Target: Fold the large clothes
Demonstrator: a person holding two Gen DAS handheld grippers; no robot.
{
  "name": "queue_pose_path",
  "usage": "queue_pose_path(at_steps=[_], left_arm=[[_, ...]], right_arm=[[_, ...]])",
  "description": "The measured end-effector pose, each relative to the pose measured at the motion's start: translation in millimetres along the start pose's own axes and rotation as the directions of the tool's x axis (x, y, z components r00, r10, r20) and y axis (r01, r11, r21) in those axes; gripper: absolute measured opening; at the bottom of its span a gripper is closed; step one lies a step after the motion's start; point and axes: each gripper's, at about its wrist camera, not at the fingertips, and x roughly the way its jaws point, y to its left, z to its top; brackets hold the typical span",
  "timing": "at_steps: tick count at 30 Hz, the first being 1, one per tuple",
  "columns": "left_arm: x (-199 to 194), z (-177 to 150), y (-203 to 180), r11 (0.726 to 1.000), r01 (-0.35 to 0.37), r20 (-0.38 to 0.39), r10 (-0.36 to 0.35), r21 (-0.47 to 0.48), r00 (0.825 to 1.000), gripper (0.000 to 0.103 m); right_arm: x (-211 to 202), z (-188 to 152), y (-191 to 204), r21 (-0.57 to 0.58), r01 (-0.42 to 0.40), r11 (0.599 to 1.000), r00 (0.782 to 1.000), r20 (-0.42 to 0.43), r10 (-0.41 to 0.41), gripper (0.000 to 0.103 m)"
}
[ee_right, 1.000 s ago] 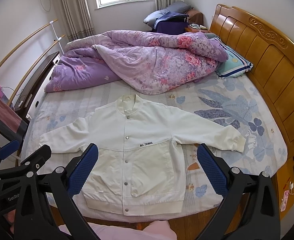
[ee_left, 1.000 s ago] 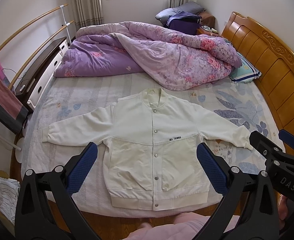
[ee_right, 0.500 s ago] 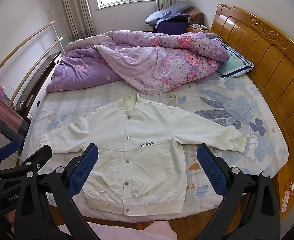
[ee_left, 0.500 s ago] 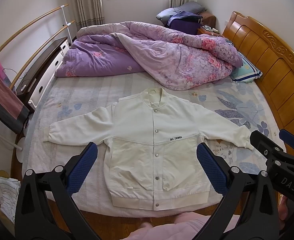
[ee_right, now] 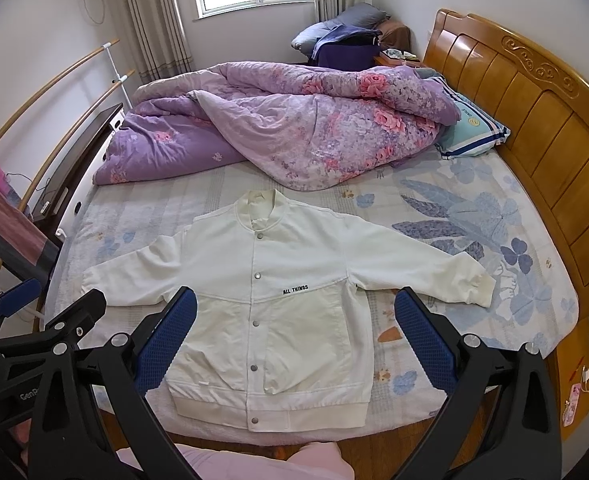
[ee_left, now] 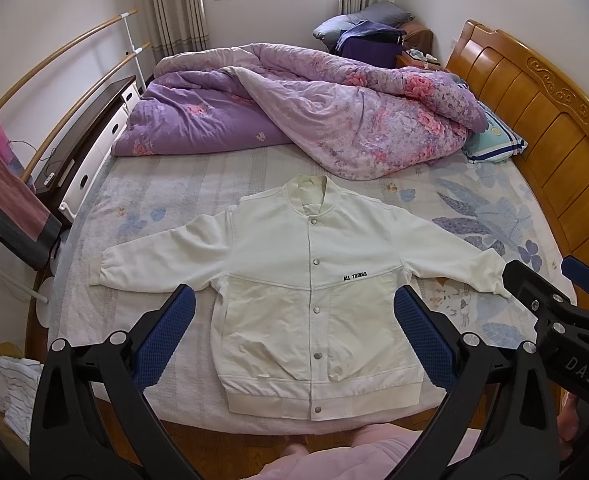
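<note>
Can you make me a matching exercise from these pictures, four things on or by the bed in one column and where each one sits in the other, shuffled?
Things:
1. white jacket
2. purple quilt
3. striped pillow
4. pink towel

Places:
A. heaped at the far side of the bed
B. hung on the rail left of the bed
C. spread flat on the near part of the bed
D. by the wooden headboard, partly under the quilt

Pairs: 1-C, 2-A, 3-D, 4-B

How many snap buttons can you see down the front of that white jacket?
5 on the white jacket: one just below the collar, one at the chest, one at mid-front, one lower, one on the hem band. None seems hidden.
</note>
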Motion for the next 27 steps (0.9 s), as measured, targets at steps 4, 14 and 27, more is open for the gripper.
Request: queue_pose_path(at_steps=[4,14,27], left_arm=[[0,0,-1,1.0,-0.004,0.0,0.004,0.002,1.0,0.099],[5,-9,16,1.0,-0.006,-0.016,0.006,-0.014,1.0,0.099],[5,-10,6,0.994,-0.046,-0.082,0.038,-0.098,0.996,0.096]], right_arm=[[0,-1,0,0.001,0.0,1.0,1.0,0.0,0.0,0.095],[3,3,1,-0.025,-0.018,1.0,1.0,-0.012,0.018,0.095],[17,12,-20,-0.116,-0.151,0.982,0.988,-0.059,0.145,0.091]])
